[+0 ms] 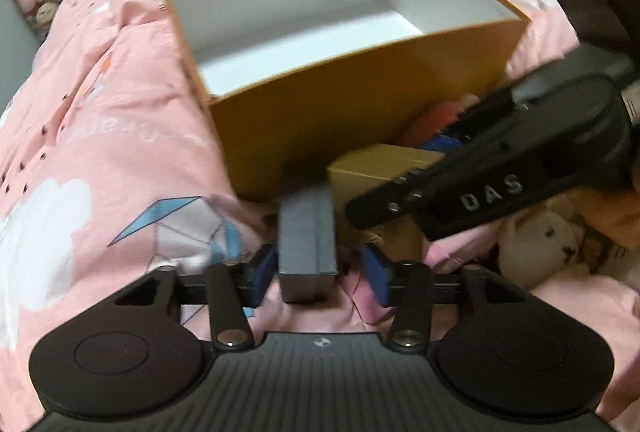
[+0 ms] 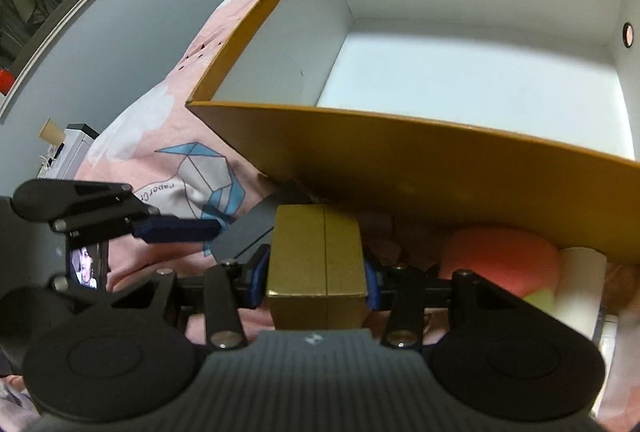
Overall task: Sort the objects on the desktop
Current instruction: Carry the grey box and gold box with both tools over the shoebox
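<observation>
Cardboard box (image 2: 400,168) stands empty just beyond my right tongs (image 2: 316,272), clamped on the gold carton (image 2: 320,252), which I'd lift clear over its near wall, while my left tongs (image 1: 316,268) straddle the grey case (image 1: 308,244) ungripped

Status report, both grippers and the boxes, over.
Left gripper open around grey box. Right gripper shut on gold box. Orange bin ahead, near wall between.

Gold box (image 2: 318,264) beside grey box (image 1: 307,244)
</observation>
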{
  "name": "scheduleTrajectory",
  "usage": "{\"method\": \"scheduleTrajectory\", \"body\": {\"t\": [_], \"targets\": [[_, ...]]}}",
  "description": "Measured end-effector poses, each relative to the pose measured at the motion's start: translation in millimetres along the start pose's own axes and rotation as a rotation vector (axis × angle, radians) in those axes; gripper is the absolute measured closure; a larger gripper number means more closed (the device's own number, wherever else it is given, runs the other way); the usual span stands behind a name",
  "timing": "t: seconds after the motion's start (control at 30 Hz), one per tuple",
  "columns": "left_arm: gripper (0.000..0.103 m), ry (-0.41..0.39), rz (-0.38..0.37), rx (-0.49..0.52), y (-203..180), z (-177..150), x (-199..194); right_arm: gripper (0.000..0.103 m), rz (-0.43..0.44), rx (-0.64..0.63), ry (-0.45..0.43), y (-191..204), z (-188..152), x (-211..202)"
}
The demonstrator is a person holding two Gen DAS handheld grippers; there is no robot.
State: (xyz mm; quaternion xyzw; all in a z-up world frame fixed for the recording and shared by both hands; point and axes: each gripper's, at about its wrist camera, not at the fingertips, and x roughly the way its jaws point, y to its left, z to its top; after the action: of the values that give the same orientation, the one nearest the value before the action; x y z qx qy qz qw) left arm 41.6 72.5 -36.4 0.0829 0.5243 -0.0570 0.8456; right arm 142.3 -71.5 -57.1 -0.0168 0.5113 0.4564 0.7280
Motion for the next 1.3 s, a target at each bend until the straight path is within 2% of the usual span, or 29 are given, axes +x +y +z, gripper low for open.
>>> {"method": "scheduleTrajectory", "body": {"t": [0.1,0.23,0.27,0.3,0.33,0.37,0.6,0.77,0.93,1.0,1.07,1.1,1.17,1.2,1.3], "targets": [[0.042,0.005,0.044,0.060,-8,2,8,0.055,-0.001,-0.006,0.002,1,0,-2],[0.043,0.016,0.087,0.090,-10,6,18,0.055,-0.004,-0.011,0.004,1,0,-2],[0.050,0.014,0.090,0.093,-10,6,18,0.055,-0.007,-0.013,0.004,1,0,-3],[0.054,0.014,0.087,0.089,-10,6,18,0.055,-0.010,-0.013,0.003,0,-1,-5],[0.063,0.016,0.071,0.078,-9,7,18,0.055,-0.014,-0.014,0.002,0,-1,-6],[0.065,0.015,0.056,0.055,-7,7,18,0.055,-0.018,-0.014,0.001,0,-1,-7],[0.066,-0.030,-0.018,-0.074,6,8,-6,0.055,-0.028,-0.047,-0.035,0,-2,-36],[0.066,-0.102,-0.112,-0.142,13,18,-51,0.055,0.022,-0.042,-0.107,0,2,-81],[0.066,-0.234,-0.192,-0.187,25,36,-99,0.055,0.045,-0.036,-0.236,4,15,-129],[0.066,-0.291,-0.216,-0.191,31,59,-109,0.055,0.031,-0.036,-0.297,5,22,-145],[0.066,-0.347,-0.219,-0.217,33,71,-120,0.055,0.005,-0.041,-0.355,6,31,-155],[0.066,-0.367,-0.207,-0.237,38,68,-124,0.055,-0.009,-0.038,-0.373,5,36,-157],[0.066,-0.404,-0.170,-0.269,41,84,-119,0.055,-0.025,-0.020,-0.394,3,48,-154],[0.066,-0.409,-0.165,-0.280,37,81,-126,0.055,-0.030,-0.007,-0.400,0,54,-150],[0.066,-0.357,-0.150,-0.291,42,109,-96,0.055,-0.076,0.039,-0.385,-12,69,-131]]}}
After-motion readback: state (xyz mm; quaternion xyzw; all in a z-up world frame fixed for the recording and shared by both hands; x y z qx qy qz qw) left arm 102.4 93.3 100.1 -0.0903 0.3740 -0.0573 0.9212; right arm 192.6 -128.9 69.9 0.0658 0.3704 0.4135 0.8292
